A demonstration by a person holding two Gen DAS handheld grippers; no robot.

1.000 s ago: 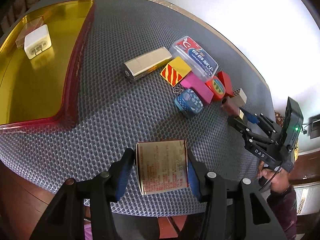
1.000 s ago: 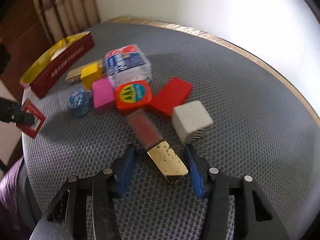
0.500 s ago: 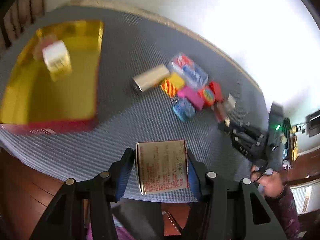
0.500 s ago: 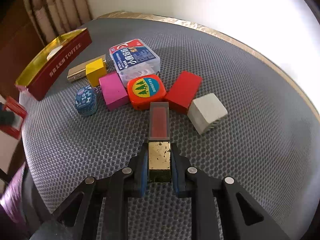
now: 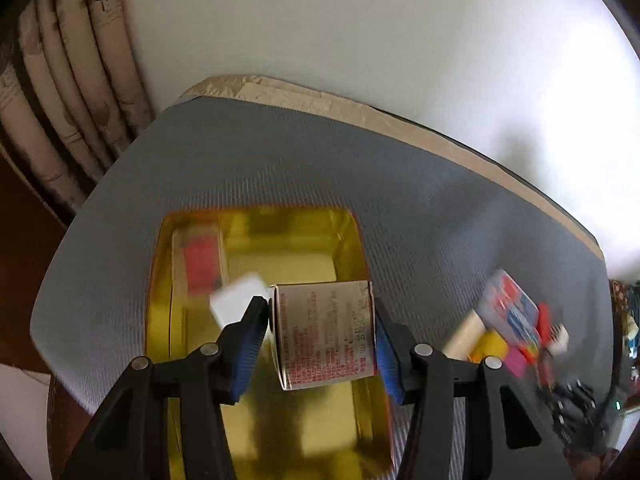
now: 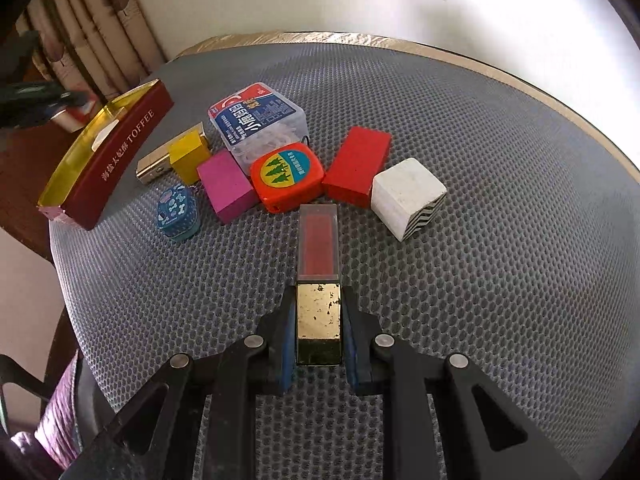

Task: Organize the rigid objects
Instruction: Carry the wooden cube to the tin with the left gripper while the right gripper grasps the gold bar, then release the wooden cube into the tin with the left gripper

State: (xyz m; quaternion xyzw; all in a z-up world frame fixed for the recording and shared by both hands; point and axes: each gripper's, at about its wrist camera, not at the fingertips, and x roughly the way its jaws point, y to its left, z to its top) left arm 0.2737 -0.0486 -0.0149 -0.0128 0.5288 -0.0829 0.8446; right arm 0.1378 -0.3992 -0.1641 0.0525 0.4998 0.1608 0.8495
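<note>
Lying flat on the grey mesh mat [image 6: 500, 240], the lipstick [image 6: 319, 276] has its long axis running straight away from the right gripper [image 6: 319, 332], gold cap nearest the camera and clear red-filled end pointing toward the pile of objects. The right gripper's blue pads are closed tight against both sides of the gold cap. Just beyond the clear end sits an orange tape measure [image 6: 287, 176] with a yellow disc showing green trees; a pink block [image 6: 226, 184] touches its left side and a red block [image 6: 358, 164] lies to its right. A white cube [image 6: 406, 196] with black-and-white stripes on one face stands beside the red block. Farther back are a clear plastic case [image 6: 258, 120] with a blue and red label in Chinese characters, a yellow block [image 6: 188, 154], a silver box [image 6: 150, 166] and a blue patterned pouch [image 6: 178, 212]. At far left stands a red tin [image 6: 116, 160] lettered "TOFFEE". The left gripper [image 5: 320, 336] grips a small can [image 5: 324, 332] with fine red print, too blurred to read, above the tin's gold interior [image 5: 312, 420], pads pressed on both sides.
</note>
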